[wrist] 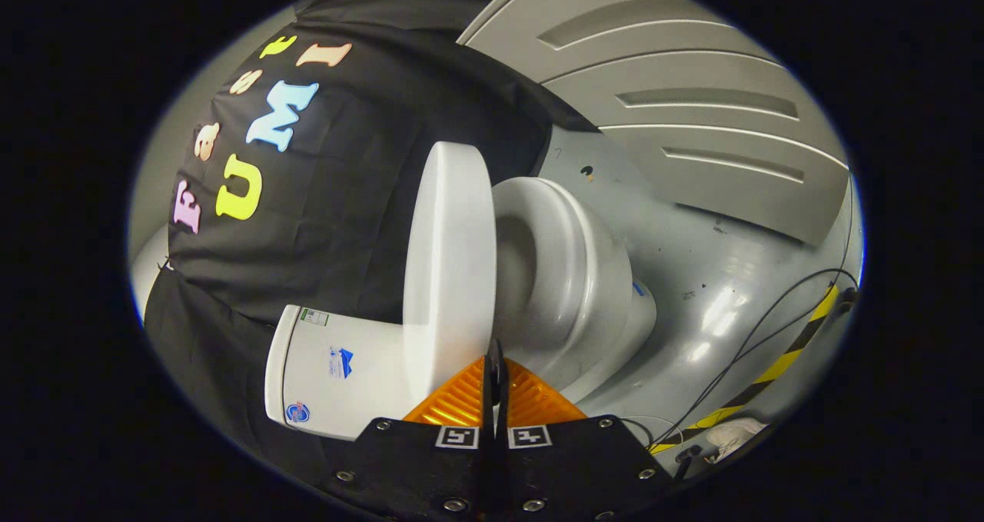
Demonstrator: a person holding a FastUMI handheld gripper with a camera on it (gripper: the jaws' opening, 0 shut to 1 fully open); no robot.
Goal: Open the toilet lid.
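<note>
The view is rolled sideways. A white toilet stands ahead, with its tank against the black cloth wall. Its lid is swung up off the seat and stands about square to it, leaving the bowl open. My gripper is shut, fingers pressed together with nothing between them. The tips sit just in front of the lid's near edge, by the gap between lid and seat. I cannot tell whether they touch the lid.
The grey floor runs past the bowl, with black cables and a yellow-black tape strip across it. A grey ribbed panel closes the far side.
</note>
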